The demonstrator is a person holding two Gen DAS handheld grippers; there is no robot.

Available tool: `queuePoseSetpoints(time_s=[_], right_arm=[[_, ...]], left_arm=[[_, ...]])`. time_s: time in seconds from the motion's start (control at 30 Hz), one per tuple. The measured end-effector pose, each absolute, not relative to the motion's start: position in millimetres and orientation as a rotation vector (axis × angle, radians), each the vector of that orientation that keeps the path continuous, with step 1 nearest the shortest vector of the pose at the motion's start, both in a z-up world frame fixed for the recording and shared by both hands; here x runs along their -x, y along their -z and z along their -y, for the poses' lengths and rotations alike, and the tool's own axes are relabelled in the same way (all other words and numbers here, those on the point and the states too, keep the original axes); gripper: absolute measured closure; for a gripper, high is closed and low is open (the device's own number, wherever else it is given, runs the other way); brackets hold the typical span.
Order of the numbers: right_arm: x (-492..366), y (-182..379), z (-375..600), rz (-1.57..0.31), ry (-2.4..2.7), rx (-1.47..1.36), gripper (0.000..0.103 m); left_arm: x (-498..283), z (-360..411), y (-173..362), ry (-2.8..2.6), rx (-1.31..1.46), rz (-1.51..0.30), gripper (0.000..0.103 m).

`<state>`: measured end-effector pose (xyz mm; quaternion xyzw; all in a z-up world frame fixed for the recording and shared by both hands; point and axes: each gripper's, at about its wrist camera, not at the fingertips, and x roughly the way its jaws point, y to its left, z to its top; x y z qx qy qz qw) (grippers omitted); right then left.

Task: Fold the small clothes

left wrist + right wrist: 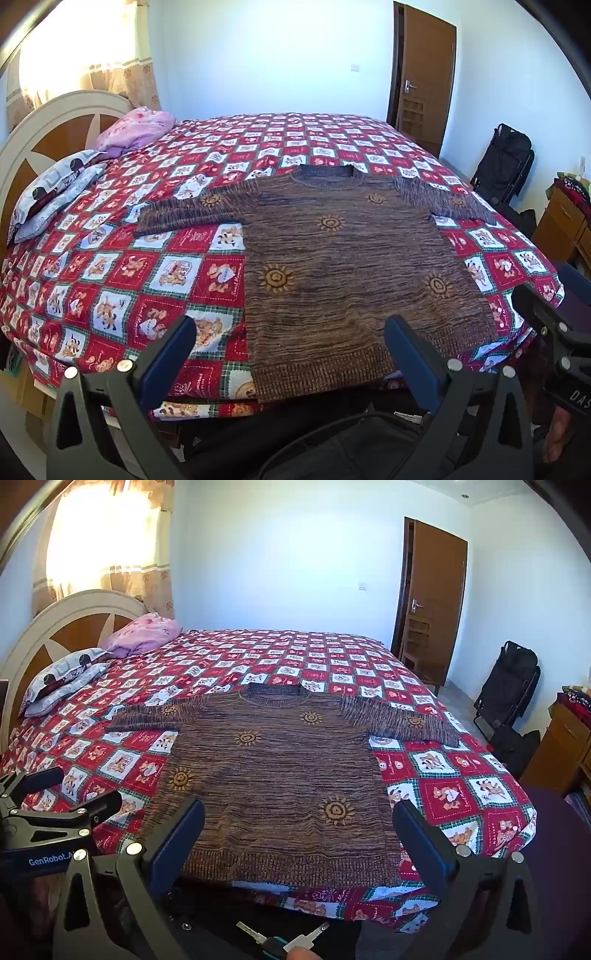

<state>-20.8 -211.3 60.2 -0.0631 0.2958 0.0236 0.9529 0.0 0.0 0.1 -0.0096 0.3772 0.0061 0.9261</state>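
Observation:
A small brown knitted sweater (pixel 332 266) (pixel 280 775) with yellow sun motifs lies flat on the bed, sleeves spread out, hem at the near edge. My left gripper (pixel 290 332) hovers open before the hem's left part, nothing between its fingers. My right gripper (pixel 299 816) is open too, in front of the hem's middle, apart from the knit. The right gripper shows at the right edge of the left wrist view (pixel 546 321). The left gripper appears at the left of the right wrist view (pixel 62 794).
A red and white checked bedspread (pixel 155 273) (pixel 461 786) covers the bed. Pillows (pixel 62 184) and a pink bundle (pixel 140 127) lie by the headboard. A brown door (pixel 432 602), a black folded chair (pixel 509 683) and a wooden cabinet (pixel 557 749) stand to the right. Keys (pixel 288 941) hang low.

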Motion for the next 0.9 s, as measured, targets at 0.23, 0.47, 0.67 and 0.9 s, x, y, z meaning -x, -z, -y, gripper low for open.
queuePoseSetpoints(time_s=[0.23,0.47,0.67,0.9], right_arm=[[16.3,-54.4,209.2,-0.605,-0.052,0.121,0.001],[17.6,-58.8,208.3,-0.609,-0.052,0.117,0.001],[19.5,-55.9,210.0,-0.613,-0.054,0.114,0.001],[19.8,-54.2,208.8,-0.614,-0.055,0.114,0.001]], left_arm=[[1.4,-1.7,4.5,-0.016,0.022,-0.778,0.000],[-0.1,-3.5,4.4,-0.012,0.036,-0.781,0.000],[-0.1,-2.3,3.8,-0.012,0.035,-0.782,0.000],[-0.6,-0.8,2.5,-0.011,0.036,-0.783,0.000]])
